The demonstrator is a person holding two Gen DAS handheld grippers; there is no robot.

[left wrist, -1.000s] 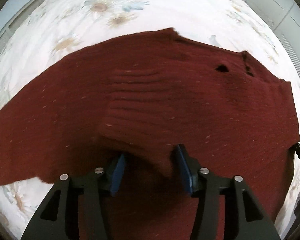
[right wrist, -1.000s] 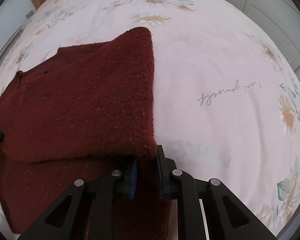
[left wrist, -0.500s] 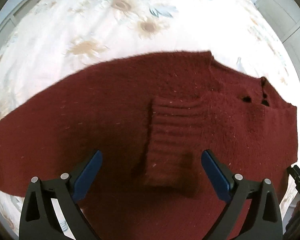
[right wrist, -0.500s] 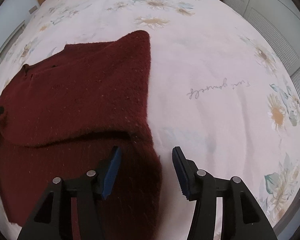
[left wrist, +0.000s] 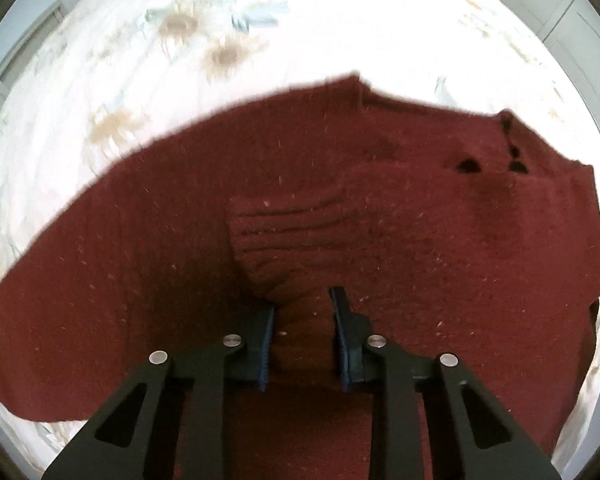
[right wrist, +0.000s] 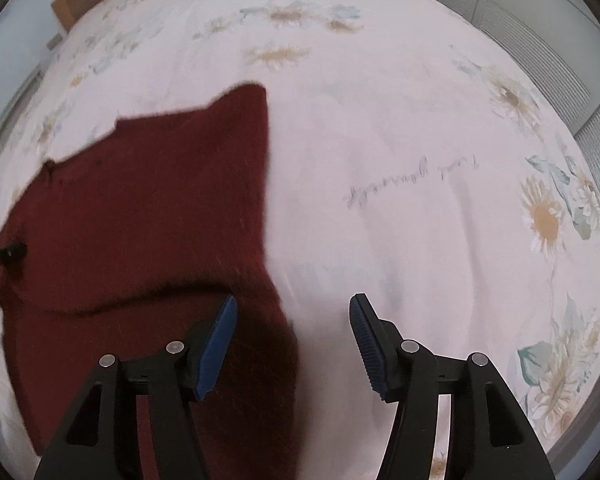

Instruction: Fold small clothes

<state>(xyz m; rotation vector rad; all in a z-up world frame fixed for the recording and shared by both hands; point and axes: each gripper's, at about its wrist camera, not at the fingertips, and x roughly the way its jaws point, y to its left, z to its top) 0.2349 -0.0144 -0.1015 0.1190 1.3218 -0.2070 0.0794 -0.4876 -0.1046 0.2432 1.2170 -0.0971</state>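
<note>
Now | one sweater (left wrist: 380, 220) | left gripper (left wrist: 302, 312) pinching cuff | right gripper (right wrist: 294, 316) wide

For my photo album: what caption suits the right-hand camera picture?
Open right gripper poised over the edge of a dark red sweater on a flowered bedsheet.

The sweater (left wrist: 148, 280) lies spread flat on the bed (left wrist: 260, 20). In the left wrist view it fills the near and middle ground, with bare bed beyond its far edge. A sleeve cuff (left wrist: 284, 236) is folded over onto the body, lying just beyond the left gripper (left wrist: 302, 332), whose fingers (left wrist: 342, 312) are over the sweater. In the right wrist view the sweater occupies the left half, bare bed lies to the right, and the right gripper (right wrist: 294, 334) straddles the sweater's right edge.
</note>
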